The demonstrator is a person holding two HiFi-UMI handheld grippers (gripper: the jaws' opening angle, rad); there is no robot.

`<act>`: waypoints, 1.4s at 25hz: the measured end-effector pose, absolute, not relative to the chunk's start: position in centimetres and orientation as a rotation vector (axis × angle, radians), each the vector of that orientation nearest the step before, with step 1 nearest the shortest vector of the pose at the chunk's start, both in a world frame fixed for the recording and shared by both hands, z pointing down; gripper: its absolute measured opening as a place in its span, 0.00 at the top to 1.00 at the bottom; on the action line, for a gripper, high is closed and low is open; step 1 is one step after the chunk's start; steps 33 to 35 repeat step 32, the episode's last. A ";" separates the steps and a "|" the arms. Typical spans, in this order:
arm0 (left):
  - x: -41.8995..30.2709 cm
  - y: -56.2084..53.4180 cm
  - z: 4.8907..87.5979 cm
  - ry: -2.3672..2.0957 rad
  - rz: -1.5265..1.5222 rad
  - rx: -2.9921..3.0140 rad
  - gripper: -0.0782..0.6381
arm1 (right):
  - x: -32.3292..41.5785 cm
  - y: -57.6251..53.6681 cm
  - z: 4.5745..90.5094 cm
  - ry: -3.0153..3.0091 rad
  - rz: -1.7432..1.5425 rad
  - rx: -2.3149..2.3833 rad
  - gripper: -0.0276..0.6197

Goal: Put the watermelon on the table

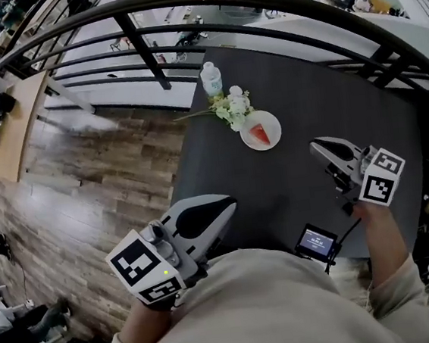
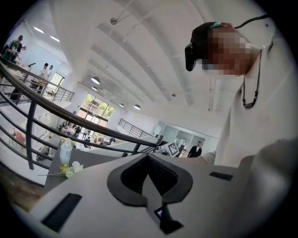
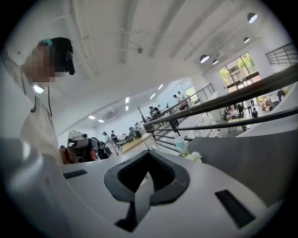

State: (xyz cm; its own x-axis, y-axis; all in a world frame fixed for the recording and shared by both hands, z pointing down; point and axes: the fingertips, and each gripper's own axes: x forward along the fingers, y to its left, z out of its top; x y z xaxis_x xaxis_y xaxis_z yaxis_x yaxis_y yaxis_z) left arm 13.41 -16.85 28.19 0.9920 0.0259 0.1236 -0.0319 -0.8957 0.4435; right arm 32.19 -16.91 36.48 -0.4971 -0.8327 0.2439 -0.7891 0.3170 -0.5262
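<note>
The watermelon (image 1: 259, 133) lies on a white plate (image 1: 274, 122), far on the tabletop (image 1: 278, 198). The right claw (image 1: 314, 145) and the left claw (image 1: 231, 201) are both closed, empty; the right is nearer, the slice far-left of it

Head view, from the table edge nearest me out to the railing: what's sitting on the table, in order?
Small screen → white plate carrying the watermelon slice → white flowers → water bottle.
</note>
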 end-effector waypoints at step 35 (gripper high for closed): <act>16.7 -16.3 21.5 0.259 0.072 2.764 0.89 | 29.1 -5.0 18.4 2.076 -0.496 -1.538 0.94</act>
